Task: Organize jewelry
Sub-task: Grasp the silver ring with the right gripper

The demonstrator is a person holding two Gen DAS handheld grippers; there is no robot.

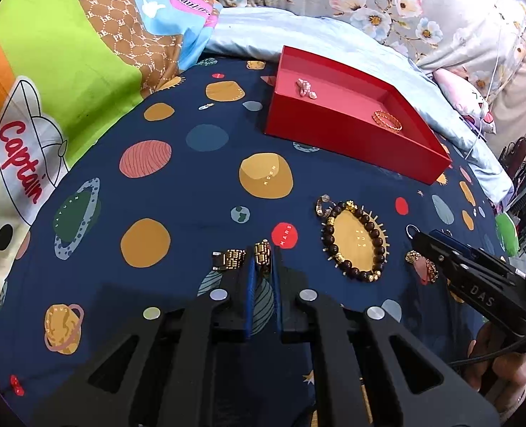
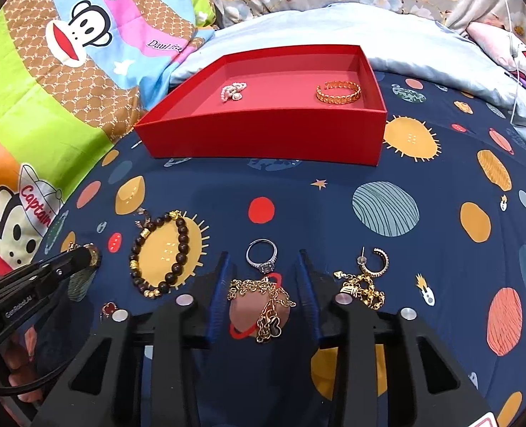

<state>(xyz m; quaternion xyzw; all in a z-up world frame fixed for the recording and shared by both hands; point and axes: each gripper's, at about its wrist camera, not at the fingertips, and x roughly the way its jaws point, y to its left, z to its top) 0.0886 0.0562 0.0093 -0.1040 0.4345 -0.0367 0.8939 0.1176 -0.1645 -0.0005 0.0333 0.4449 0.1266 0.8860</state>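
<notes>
A red tray (image 1: 334, 135) (image 2: 263, 138) at the back holds a pearl piece (image 2: 232, 91) and a gold cuff (image 2: 338, 91). My left gripper (image 1: 263, 267) is shut on a black-and-gold link bracelet (image 1: 263, 252), part of which lies to its left (image 1: 229, 259). It also shows in the right wrist view (image 2: 85, 256). My right gripper (image 2: 263, 281) is open low over a gold chain necklace (image 2: 266, 302), with a silver ring (image 2: 262, 254) just ahead. A dark bead bracelet (image 2: 163, 252) (image 1: 355, 242) lies between the grippers.
The bedsheet (image 2: 298, 199) is navy with planets. A gold hoop earring (image 2: 375, 261) and a gold chain (image 2: 362, 290) lie right of my right gripper. A small ring (image 1: 322, 204) lies by the bead bracelet. Cartoon quilt (image 1: 67, 71) at left, pale blue blanket (image 2: 316, 32) behind the tray.
</notes>
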